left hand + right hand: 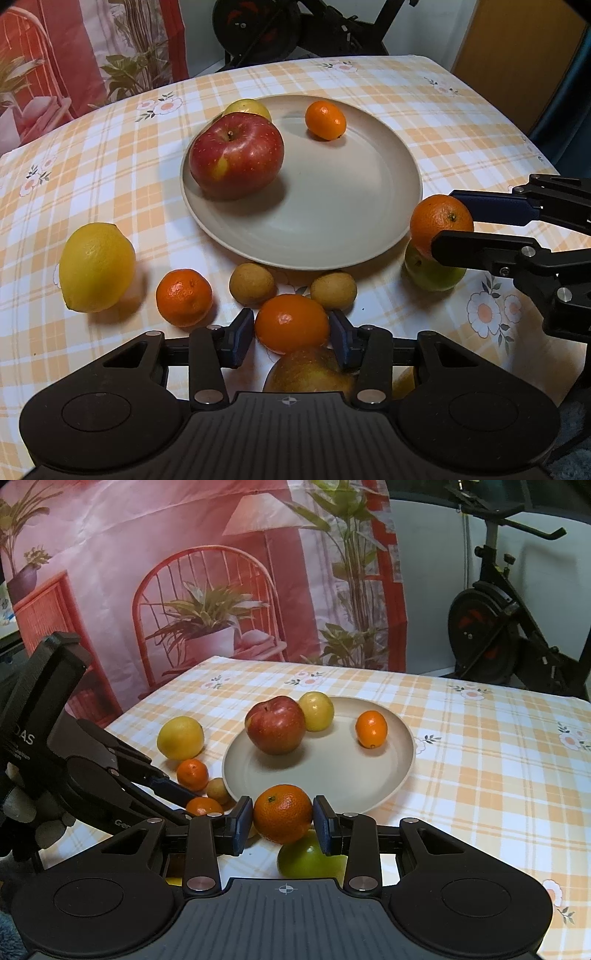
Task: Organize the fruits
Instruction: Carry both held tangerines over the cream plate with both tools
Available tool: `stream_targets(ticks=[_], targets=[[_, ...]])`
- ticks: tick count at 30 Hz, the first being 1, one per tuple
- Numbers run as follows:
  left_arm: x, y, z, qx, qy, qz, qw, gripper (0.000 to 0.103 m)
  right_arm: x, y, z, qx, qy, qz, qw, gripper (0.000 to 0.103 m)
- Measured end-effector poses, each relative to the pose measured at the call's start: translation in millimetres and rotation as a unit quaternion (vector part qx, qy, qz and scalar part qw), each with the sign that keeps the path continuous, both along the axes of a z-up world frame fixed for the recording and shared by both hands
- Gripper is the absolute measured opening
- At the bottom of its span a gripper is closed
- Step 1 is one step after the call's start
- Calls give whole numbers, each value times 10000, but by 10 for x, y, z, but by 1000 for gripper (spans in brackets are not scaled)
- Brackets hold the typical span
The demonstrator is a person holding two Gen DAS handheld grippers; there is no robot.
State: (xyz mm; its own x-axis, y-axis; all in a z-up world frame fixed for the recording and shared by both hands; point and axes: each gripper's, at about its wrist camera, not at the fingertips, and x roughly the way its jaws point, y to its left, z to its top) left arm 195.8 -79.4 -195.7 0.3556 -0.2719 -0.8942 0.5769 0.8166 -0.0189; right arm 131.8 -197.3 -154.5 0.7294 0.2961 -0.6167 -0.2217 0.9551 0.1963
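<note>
Gripping a mandarin across its middle, the right gripper holds it just off the plate; the left gripper brackets another mandarin on the tabletop, contact unclear. Light, round, soft-skinned fruit: squeeze gently at the widest part.

The yellow-brown apple is mostly hidden under the left gripper and its orange fruit. The green fruit is half covered by the right gripper. The yellow fruit behind the red apple shows only its top. The exercise bike is cut by the edge.
</note>
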Motion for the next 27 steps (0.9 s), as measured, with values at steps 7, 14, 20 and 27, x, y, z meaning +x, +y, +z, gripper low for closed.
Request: stream_targets(ticks=[7, 14, 20, 27], targets=[[-47, 41, 99, -79, -154, 18, 9998, 45, 2, -30, 14, 4, -42, -39, 10000, 33], [-41, 85, 377, -347, -564, 67, 9978, 45, 42, -60, 33, -31, -90, -55, 9999, 33], [123, 17, 439, -432, -765, 237, 9959, 45, 179, -125, 75, -171, -161, -64, 9997, 33], [305, -79, 262, -233, -751, 294, 9965, 45, 445, -184, 5, -401, -93, -25, 9991, 33]])
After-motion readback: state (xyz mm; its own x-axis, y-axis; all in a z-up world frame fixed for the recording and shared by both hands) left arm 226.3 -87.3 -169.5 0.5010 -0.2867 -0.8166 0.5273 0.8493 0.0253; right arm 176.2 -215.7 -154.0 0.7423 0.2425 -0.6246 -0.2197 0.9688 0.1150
